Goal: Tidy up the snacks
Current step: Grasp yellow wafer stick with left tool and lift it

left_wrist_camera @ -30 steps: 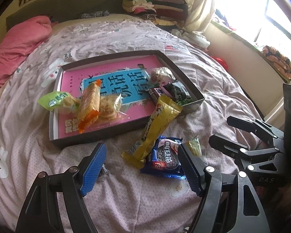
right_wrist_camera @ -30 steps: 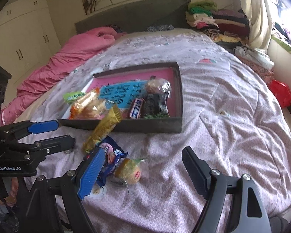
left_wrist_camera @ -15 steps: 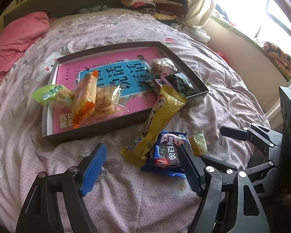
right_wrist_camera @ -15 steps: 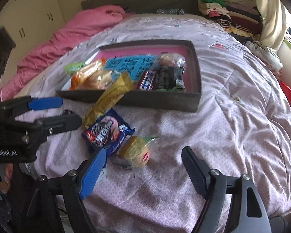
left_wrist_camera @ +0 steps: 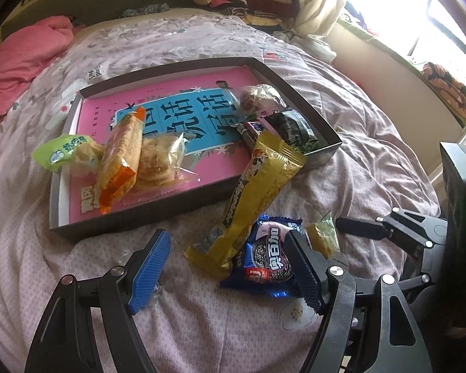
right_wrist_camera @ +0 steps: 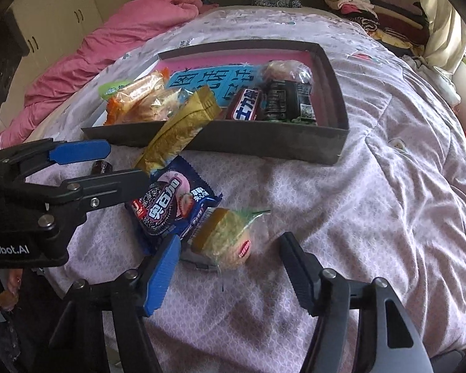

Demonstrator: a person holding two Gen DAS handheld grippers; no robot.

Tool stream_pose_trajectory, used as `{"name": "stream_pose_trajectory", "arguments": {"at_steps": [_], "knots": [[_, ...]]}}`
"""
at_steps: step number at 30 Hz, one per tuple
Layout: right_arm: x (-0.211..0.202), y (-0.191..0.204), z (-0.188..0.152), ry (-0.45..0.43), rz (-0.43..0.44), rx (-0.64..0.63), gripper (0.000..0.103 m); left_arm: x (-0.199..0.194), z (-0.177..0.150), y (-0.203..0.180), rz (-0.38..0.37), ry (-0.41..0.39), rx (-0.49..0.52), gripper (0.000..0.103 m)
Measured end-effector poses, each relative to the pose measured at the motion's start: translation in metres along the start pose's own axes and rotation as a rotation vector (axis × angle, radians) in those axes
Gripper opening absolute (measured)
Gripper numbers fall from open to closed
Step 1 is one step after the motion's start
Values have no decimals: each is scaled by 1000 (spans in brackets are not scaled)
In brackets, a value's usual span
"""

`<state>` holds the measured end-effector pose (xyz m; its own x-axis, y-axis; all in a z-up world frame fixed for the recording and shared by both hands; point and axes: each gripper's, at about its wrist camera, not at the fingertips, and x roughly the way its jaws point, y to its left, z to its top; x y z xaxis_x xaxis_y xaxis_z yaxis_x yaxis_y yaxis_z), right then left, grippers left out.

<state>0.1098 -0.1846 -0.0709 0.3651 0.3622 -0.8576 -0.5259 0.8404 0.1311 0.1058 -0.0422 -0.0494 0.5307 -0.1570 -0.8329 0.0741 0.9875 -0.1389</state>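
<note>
Right wrist view: my right gripper (right_wrist_camera: 230,264) hangs low over the bed (right_wrist_camera: 372,186), its jaws closing, with the small clear-wrapped cake (right_wrist_camera: 226,239) lying between them; the pads are not yet pressing on it, a gap showing on the right side. Just beside the cake, touching it, lies the blue cookie packet (right_wrist_camera: 167,205), and the gold bar wrapper (right_wrist_camera: 183,127) leans from the quilt up over the near wall of the dark tray (right_wrist_camera: 264,146). Inside the tray I see the black packet (right_wrist_camera: 287,99) and a chocolate bar (right_wrist_camera: 245,105) at the right end, and the orange cracker pack (right_wrist_camera: 133,96) at the left. My left gripper (right_wrist_camera: 121,164) reaches in from the left, its jaws apart with nothing between them, one finger resting close over the blue packet's edge. In the left wrist view, that gripper (left_wrist_camera: 226,267) straddles the lower end of the gold wrapper and the blue packet without touching either clearly; the green pouch (left_wrist_camera: 62,154) hangs over the tray's left rim.
</note>
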Motion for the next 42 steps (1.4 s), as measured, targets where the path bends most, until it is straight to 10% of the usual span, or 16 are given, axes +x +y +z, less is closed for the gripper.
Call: {"name": "stream_pose_trajectory", "arguments": {"at_steps": [18, 27, 42], "knots": [[9, 0, 11, -33, -36, -31, 41, 29, 12, 7, -30, 11, -16, 77], [3, -12, 11, -51, -16, 16, 41, 34, 19, 7, -86, 7, -70, 27], [-27, -20, 15, -172, 38, 52, 41, 12, 14, 11, -68, -13, -77, 17]]}}
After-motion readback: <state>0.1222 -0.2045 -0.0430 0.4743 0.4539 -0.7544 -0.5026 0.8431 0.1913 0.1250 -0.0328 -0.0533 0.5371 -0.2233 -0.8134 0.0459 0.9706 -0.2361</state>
